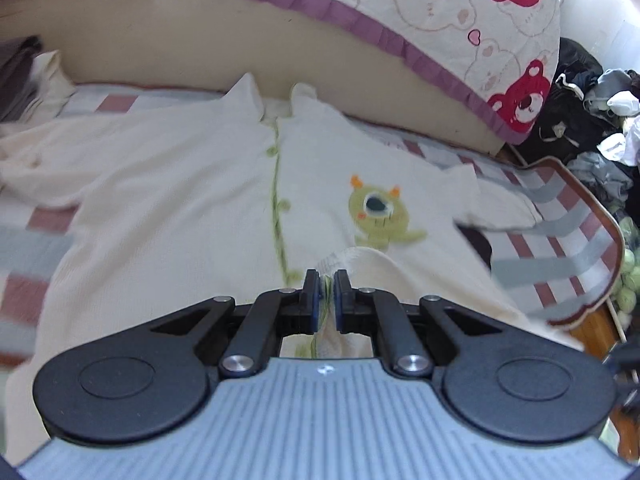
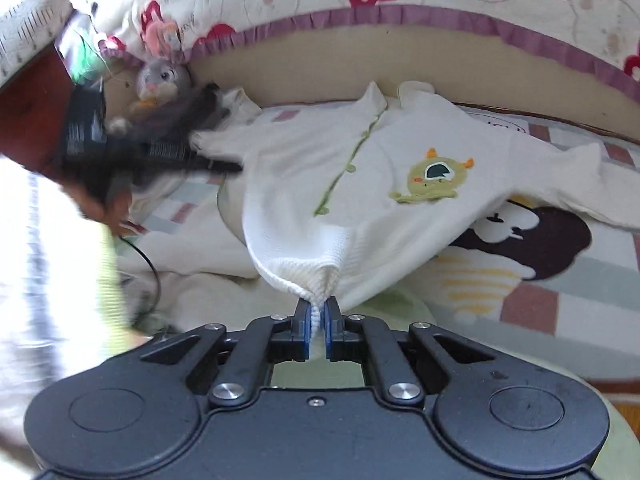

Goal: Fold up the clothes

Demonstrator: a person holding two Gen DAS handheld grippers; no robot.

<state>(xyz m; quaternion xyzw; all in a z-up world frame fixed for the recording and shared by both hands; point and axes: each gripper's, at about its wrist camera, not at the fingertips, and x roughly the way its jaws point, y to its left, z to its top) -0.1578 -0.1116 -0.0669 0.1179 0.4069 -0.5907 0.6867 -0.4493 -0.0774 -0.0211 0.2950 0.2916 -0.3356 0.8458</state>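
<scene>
A cream knitted baby cardigan [image 1: 180, 184] with a green button line and a green monster patch [image 1: 376, 212] lies spread on a bed. My left gripper [image 1: 327, 280] is shut on a fold of its lower hem, which is lifted off the bed. In the right wrist view the same cardigan [image 2: 400, 184] stretches away from me, and my right gripper [image 2: 317, 307] is shut on a bunched corner of its hem, pulled up into a peak. The other gripper [image 2: 160, 152] shows blurred at the left, near the garment's sleeve.
The bed has a striped pink and grey sheet [image 1: 560, 232] and a bear-print quilt [image 1: 480, 20] draped over the beige headboard [image 1: 160, 48]. A grey plush rabbit [image 2: 160, 80] sits at the bed's far left. Dark clothes [image 1: 592, 120] pile up beyond the bed's right edge.
</scene>
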